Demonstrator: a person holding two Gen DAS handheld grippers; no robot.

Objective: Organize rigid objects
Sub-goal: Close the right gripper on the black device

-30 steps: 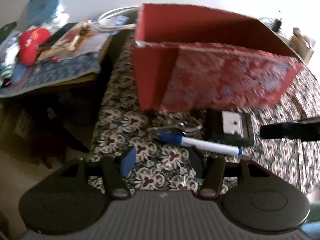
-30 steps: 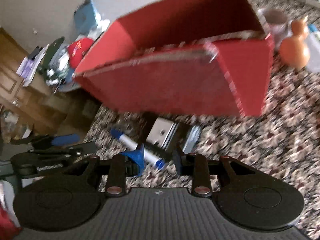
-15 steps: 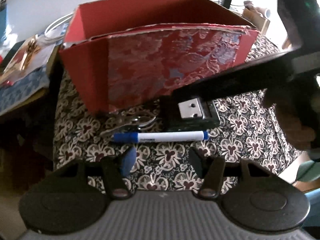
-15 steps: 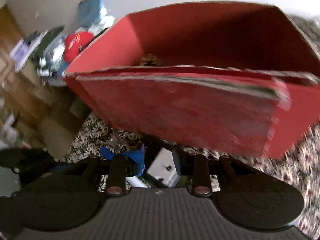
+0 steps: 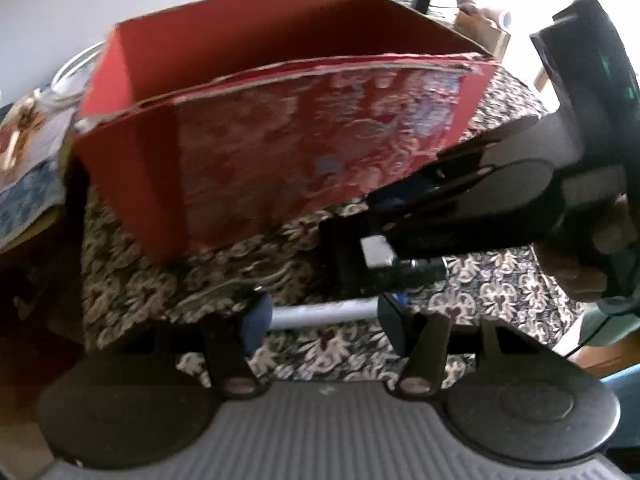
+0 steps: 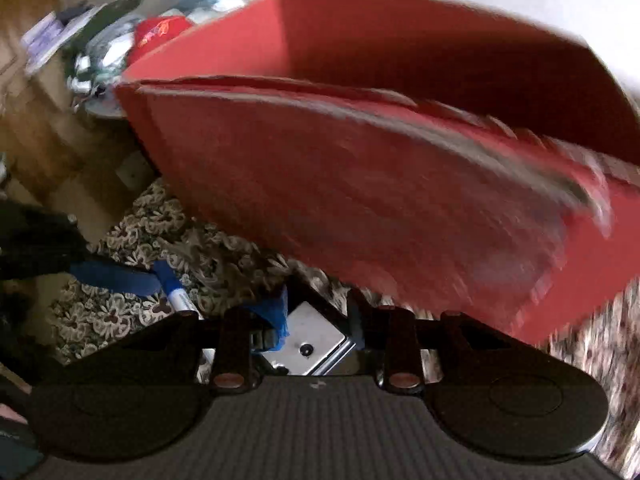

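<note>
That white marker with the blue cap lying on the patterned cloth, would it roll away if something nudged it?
Probably, a little. The marker is a smooth round barrel lying flat, so a sideways nudge would likely roll it, though the soft-looking patterned cloth may slow it. It looks stiff and light, and its slick barrel might slip between the left gripper's jaws, which stand either side of it.

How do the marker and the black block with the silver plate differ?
The marker is slim, white, blue-capped; the black block is squat with a silver plate on top. The marker lies just ahead of the left gripper, the black block ahead of the right gripper. Both lie on the patterned cloth by the red box.
</note>
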